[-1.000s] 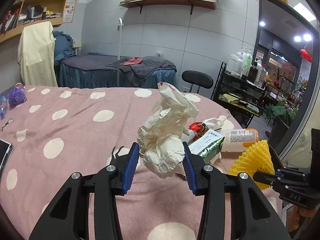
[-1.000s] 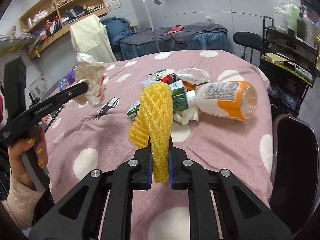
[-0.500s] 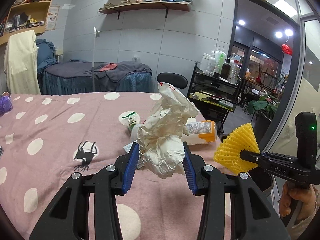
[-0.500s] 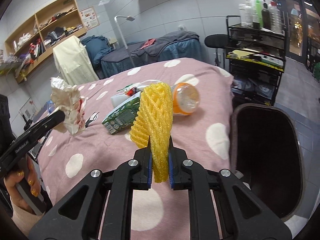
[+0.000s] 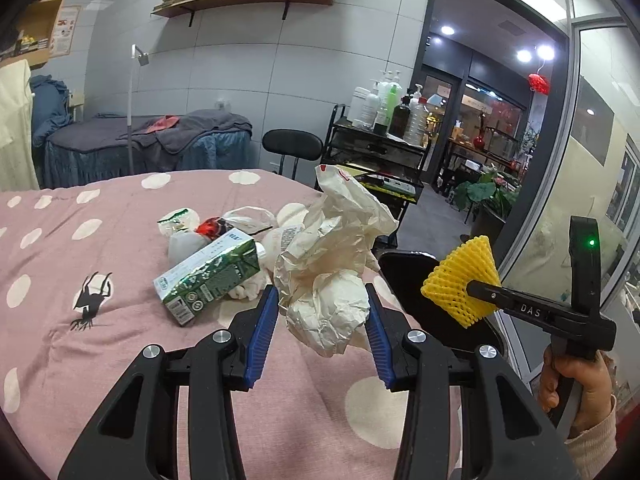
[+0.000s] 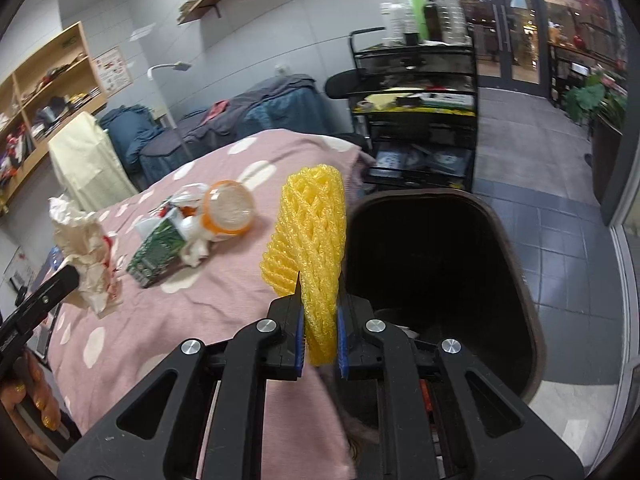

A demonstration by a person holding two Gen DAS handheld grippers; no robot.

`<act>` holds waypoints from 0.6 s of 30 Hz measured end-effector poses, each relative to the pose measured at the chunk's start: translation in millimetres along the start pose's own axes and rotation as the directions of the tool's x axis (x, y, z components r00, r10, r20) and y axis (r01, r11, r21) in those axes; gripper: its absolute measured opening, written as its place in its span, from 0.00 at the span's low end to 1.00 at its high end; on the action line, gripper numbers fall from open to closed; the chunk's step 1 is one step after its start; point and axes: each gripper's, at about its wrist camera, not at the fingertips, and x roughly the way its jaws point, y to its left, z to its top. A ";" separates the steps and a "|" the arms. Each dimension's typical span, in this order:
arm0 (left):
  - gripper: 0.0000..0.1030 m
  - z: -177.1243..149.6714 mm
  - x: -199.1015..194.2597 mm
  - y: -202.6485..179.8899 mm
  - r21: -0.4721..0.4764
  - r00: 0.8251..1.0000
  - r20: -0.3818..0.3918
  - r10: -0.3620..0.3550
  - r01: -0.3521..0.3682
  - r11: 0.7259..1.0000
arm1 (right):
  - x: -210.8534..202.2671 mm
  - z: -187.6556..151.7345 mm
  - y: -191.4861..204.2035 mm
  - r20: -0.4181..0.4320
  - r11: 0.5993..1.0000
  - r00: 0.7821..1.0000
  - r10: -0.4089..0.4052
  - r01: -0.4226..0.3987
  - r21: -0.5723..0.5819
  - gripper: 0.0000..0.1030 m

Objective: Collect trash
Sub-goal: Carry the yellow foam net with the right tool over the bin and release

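My left gripper [image 5: 322,322] is shut on a crumpled white paper wrapper [image 5: 332,268], held above the pink dotted table [image 5: 80,320]. My right gripper [image 6: 319,326] is shut on a yellow foam fruit net [image 6: 310,232], right at the near rim of a dark open bin [image 6: 436,260] that stands beside the table edge. In the left wrist view the yellow net [image 5: 460,280] hangs in front of the bin [image 5: 404,276]. On the table lie a green carton [image 5: 208,276], an orange-capped bottle [image 6: 228,208] and scraps of plastic wrap [image 5: 248,216].
A black trolley [image 6: 416,80] with several bottles stands behind the bin, and a black stool [image 5: 292,146] next to it. A massage bed [image 5: 140,140] lies at the back wall. Grey tiled floor [image 6: 560,216] spreads right of the bin.
Both grippers have swung right toward the table's edge with their loads. The bin has come into view, and the yellow net is now at its rim.
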 end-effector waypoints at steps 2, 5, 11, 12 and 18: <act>0.41 -0.7 3.2 -5.6 -0.001 1.000 -0.009 -0.021 0.021 1.000 | 1.0 -0.7 -14.3 0.001 0.999 0.999 -0.032 0.032 0.023 0.13; 0.41 -1.0 8.3 -12.8 0.002 0.999 -0.019 -0.039 0.039 0.999 | 5.2 -2.2 -32.1 -0.001 0.995 0.996 -0.089 0.089 0.042 0.13; 0.41 -1.0 16.5 -25.3 0.013 0.997 -0.040 -0.063 0.064 0.998 | 27.3 -7.9 -62.5 -0.046 0.985 0.987 -0.151 0.154 0.077 0.13; 0.41 -0.9 17.7 -27.1 0.019 0.997 -0.043 -0.064 0.065 0.998 | 31.6 -9.3 -66.5 -0.056 0.984 0.987 -0.152 0.156 0.084 0.13; 0.41 -1.0 22.7 -41.2 0.051 0.995 -0.058 -0.079 0.082 0.995 | 57.5 -18.8 -82.2 -0.113 0.979 0.980 -0.165 0.177 0.105 0.13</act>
